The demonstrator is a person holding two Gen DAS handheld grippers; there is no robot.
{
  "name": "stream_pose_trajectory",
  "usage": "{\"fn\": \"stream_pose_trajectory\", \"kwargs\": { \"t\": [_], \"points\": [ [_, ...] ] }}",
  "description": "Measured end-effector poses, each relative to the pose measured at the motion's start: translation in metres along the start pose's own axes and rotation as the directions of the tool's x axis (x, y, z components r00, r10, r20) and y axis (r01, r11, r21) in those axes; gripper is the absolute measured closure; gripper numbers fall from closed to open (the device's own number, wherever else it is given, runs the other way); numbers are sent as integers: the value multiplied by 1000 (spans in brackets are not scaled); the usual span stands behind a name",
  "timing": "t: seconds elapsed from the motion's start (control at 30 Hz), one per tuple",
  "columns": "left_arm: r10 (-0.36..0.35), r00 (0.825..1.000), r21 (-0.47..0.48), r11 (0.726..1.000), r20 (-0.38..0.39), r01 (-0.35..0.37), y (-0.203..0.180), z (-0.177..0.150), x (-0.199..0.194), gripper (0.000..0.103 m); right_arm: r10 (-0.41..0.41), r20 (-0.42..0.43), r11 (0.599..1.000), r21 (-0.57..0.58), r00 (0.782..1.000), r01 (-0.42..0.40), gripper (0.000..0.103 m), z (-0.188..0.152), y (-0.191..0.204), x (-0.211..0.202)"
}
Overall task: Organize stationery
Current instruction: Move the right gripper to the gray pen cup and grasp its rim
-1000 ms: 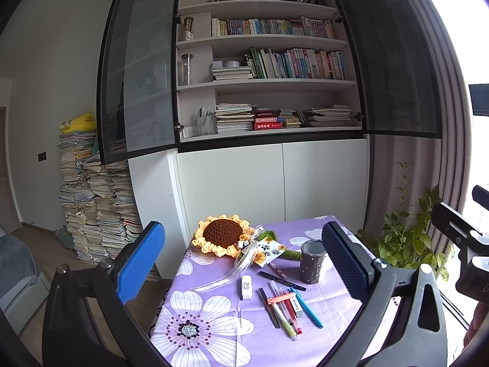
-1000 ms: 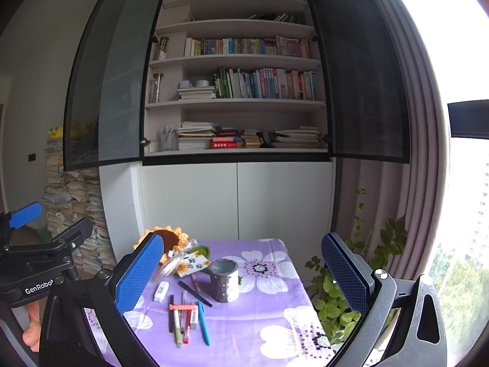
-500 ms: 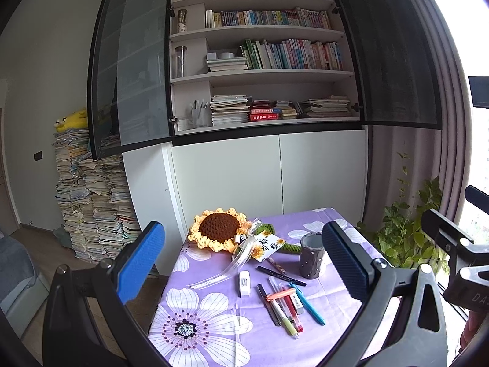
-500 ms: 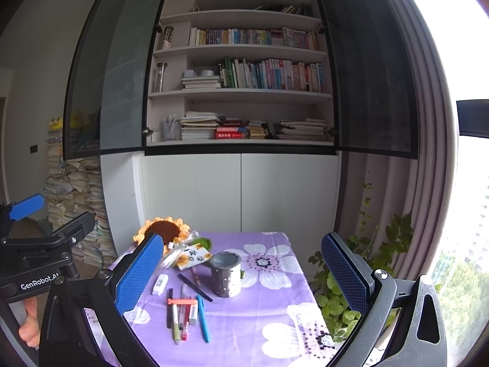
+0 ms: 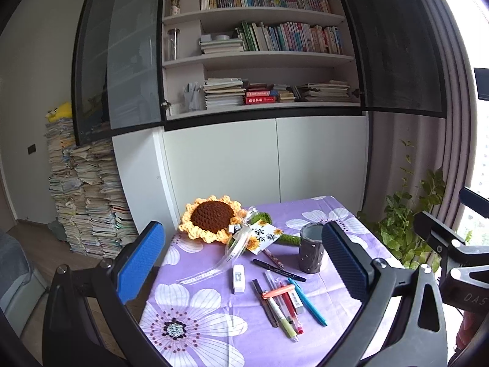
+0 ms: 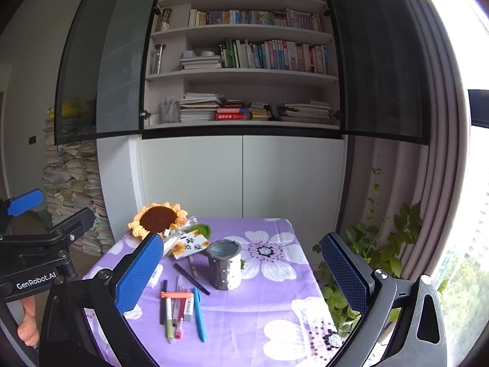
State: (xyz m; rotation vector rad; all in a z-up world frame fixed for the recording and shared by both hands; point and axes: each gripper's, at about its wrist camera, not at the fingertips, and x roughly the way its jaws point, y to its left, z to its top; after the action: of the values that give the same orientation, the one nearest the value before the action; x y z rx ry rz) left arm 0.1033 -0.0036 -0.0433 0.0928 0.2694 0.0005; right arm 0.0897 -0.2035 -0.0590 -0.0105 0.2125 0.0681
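Several pens lie in a loose group [image 5: 285,305] on the purple flowered tablecloth [image 5: 195,330], with a blue pen [image 5: 307,301] at their right and a black pen [image 5: 278,270] behind. A white eraser [image 5: 239,278] lies left of them. A grey dotted pen cup [image 5: 311,252] stands upright behind them; it also shows in the right wrist view [image 6: 224,264], right of the pens [image 6: 180,309]. My left gripper [image 5: 241,269] is open and empty, above and short of the table. My right gripper [image 6: 241,275] is open and empty too.
A crocheted sunflower [image 5: 214,218] with a ribbon and card [image 5: 264,238] lies at the back of the table. A white cabinet with bookshelves [image 5: 259,91] stands behind. A leafy plant [image 5: 409,223] is at the right, paper stacks [image 5: 82,195] at the left.
Both grippers have moved closer to the table and tilted down a little, so the table sits larger and higher in both views. Nothing on the table has moved.
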Motion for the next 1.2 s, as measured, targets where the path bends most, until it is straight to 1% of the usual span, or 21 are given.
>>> {"fn": "stream_pose_trajectory", "kwargs": {
  "t": [0.23, 0.4, 0.5, 0.53, 0.63, 0.7, 0.83, 0.9, 1.0, 1.13, 1.2],
  "points": [
    [4, 999, 19, 1000, -52, -3, -5, -6, 33, 1, 14, -49, 1000, 8, 999, -14, 0, -4, -4, 35],
    [31, 994, 36, 999, -105, -27, -1, -20, 65, 1, 51, -113, 999, -2, 992, -51, 0, -20, -6, 74],
    [22, 988, 31, 999, -151, -18, 6, -31, 87, 1, 68, -183, 997, -23, 981, -74, 0, -39, -8, 106],
    [18, 986, 31, 999, -167, -13, 8, -37, 96, 1, 78, -213, 996, -32, 974, -87, 0, -47, -7, 118],
    [18, 978, 29, 999, -207, -13, 14, -48, 119, 1, 119, -313, 990, -36, 942, -137, 0, -72, -6, 157],
    [10, 972, 10, 1000, -235, -7, 19, -54, 131, 1, 136, -343, 988, -23, 930, -153, 0, -82, -5, 174],
    [-34, 957, -56, 998, -288, 18, 31, -63, 160, 1, 168, -379, 984, 4, 910, -180, 0, -89, -4, 207],
    [-45, 950, -71, 997, -309, 24, 36, -68, 173, 1, 181, -392, 981, 12, 902, -191, 0, -90, -3, 223],
    [-46, 944, -61, 998, -327, 28, 37, -73, 188, 1, 201, -403, 977, 21, 893, -211, 0, -88, -1, 244],
    [-51, 937, -41, 998, -345, 39, 37, -78, 202, 1, 221, -405, 971, 6, 887, -240, 0, -85, 7, 264],
    [-55, 934, -36, 998, -353, 45, 36, -80, 208, 1, 241, -415, 964, 0, 877, -265, 0, -86, 12, 273]
  ]
}}
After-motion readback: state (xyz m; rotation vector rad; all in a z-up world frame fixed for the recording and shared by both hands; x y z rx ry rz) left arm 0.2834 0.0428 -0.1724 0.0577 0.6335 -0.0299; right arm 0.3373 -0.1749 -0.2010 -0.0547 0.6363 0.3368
